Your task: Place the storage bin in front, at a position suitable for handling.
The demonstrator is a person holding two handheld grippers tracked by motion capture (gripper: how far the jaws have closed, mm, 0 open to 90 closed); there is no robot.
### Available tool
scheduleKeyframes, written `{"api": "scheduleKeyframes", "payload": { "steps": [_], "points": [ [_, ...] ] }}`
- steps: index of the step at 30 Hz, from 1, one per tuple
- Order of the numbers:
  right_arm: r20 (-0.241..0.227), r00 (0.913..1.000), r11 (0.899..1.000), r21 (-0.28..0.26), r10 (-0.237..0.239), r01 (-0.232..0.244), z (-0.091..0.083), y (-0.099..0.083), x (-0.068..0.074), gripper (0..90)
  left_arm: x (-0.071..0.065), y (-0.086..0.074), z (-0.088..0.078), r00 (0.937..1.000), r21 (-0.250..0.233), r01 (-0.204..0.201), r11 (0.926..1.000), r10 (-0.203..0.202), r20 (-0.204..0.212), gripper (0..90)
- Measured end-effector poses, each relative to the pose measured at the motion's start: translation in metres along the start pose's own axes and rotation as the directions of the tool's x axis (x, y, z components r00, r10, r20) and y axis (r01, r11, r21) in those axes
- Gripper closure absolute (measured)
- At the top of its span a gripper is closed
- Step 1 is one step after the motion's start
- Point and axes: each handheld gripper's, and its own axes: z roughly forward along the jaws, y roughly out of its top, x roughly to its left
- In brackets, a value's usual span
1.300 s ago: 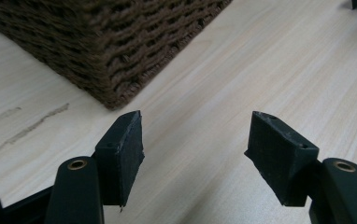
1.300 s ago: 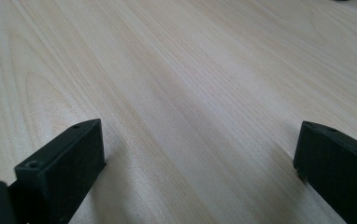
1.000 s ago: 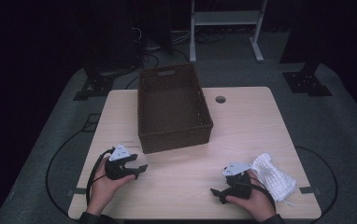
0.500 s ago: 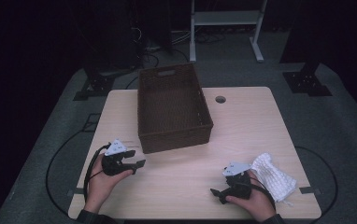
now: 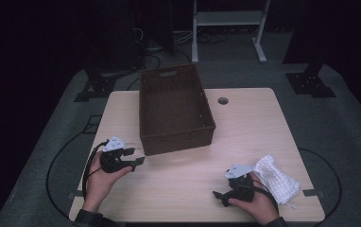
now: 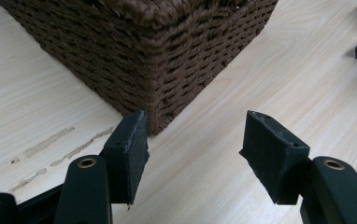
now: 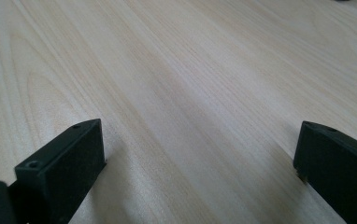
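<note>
Dark brown wicker basket [image 5: 175, 111], rectangular, open-topped, empty, upright at counter centre toward the far edge, one near corner [image 6: 155, 88] just beyond the left gripper's side; white knitted cloth [image 5: 277, 179], crumpled, lying flat by the near right corner.

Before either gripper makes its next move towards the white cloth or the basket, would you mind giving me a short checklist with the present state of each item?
1. Left gripper holds nothing: ok; the jaws stand apart over bare wood.
2. Right gripper holds nothing: ok; the jaws are wide, with bare table between them.
3. White cloth within reach: ok; it lies on the table just beside the right hand.
4. Woven basket upright with an open top: ok; it stands mid-table.
5. Basket free of contents: ok; the high view shows nothing lying on its dark bottom.
6. Left gripper clear of the basket corner: cannot tell; in the left gripper view the corner lies very close ahead.
</note>
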Motion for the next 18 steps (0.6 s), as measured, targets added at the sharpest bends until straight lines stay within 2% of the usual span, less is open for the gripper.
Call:
{"api": "scheduleKeyframes", "payload": {
  "steps": [10, 18],
  "points": [
    [-0.001, 1.0000, 1.000, 0.000, 0.001, -0.001, 0.000, 0.000, 0.000, 1.2, 0.004, 0.011, -0.003, 0.9998, -0.008, 0.010, 0.9999, -0.010, 0.016, 39.3],
    [-0.001, 1.0000, 1.000, 0.000, 0.001, -0.001, 0.000, 0.000, 0.000, 1.2, 0.006, 0.021, -0.005, 1.0000, -0.017, 0.006, 0.9998, -0.006, 0.004, 39.2]
  ]
}}
